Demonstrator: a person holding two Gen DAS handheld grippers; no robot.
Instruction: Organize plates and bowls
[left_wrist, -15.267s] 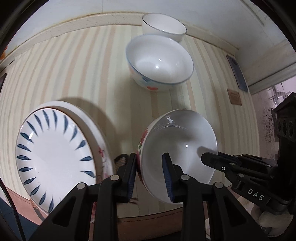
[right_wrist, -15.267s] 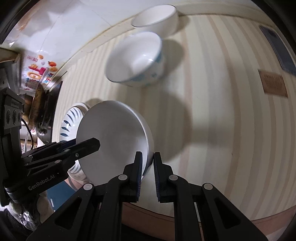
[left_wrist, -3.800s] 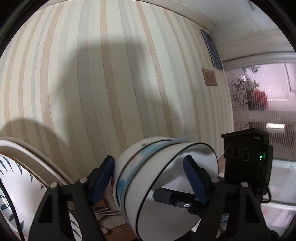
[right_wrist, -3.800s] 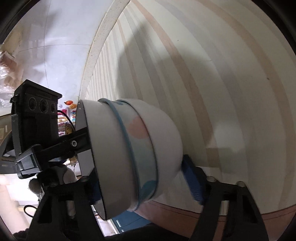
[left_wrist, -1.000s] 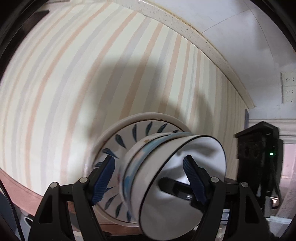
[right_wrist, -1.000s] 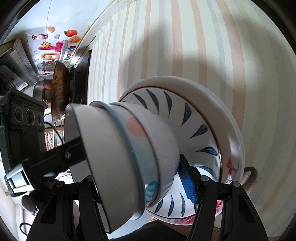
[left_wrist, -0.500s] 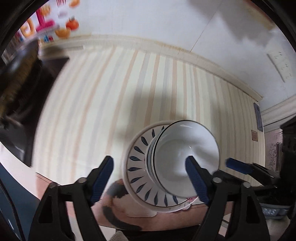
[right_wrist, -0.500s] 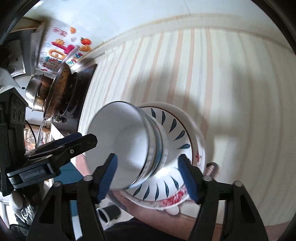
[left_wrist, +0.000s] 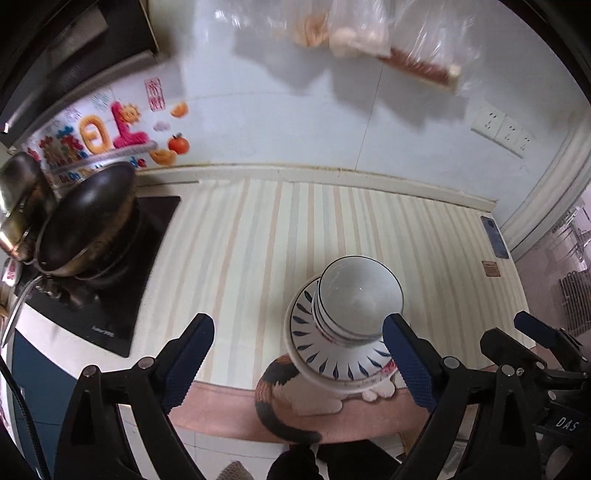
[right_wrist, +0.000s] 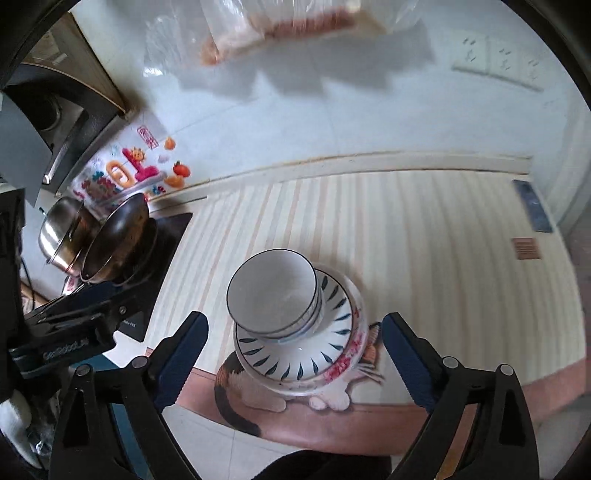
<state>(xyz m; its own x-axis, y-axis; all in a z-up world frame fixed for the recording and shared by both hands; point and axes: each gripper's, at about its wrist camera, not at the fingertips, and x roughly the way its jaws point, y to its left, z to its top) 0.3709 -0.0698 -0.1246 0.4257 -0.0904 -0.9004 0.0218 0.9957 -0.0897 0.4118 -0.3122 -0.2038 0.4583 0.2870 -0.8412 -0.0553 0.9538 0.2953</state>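
Bowls (left_wrist: 358, 295) sit nested one inside another on top of the plates (left_wrist: 332, 358), the blue-leaf plate uppermost and a flowered one under it, all stacked near the front edge of the striped bench (left_wrist: 240, 258). The left gripper (left_wrist: 295, 354) and the right gripper (right_wrist: 291, 354) both hang above the stack with fingers spread wide and nothing between them.

Judged from how it lies, the main risk is the stack's place: the plates reach the front edge of the bench, and from the right wrist view their near rim seems to overhang it, though the fisheye makes that hard to settle. A knock from either gripper, or a nudge from the cat (left_wrist: 291, 398) sitting just below that edge, could tip the lot to the floor. The bowls lean slightly off the plates' middle, so a clumsy re-grasp might slide them. Glazed ware is slippery between narrow fingers.

Writing: the right gripper's body, seen from the left wrist, bears "DAS" (left_wrist: 567, 424); the left gripper's body, seen from the right wrist, bears "GenRobot.AI" (right_wrist: 66, 349). A wall sticker (left_wrist: 110, 129) behind the wok (left_wrist: 85, 229) shows a large "10"; its smaller print is unreadable. The small label on the black hob (left_wrist: 103, 328) is too blurred to read.
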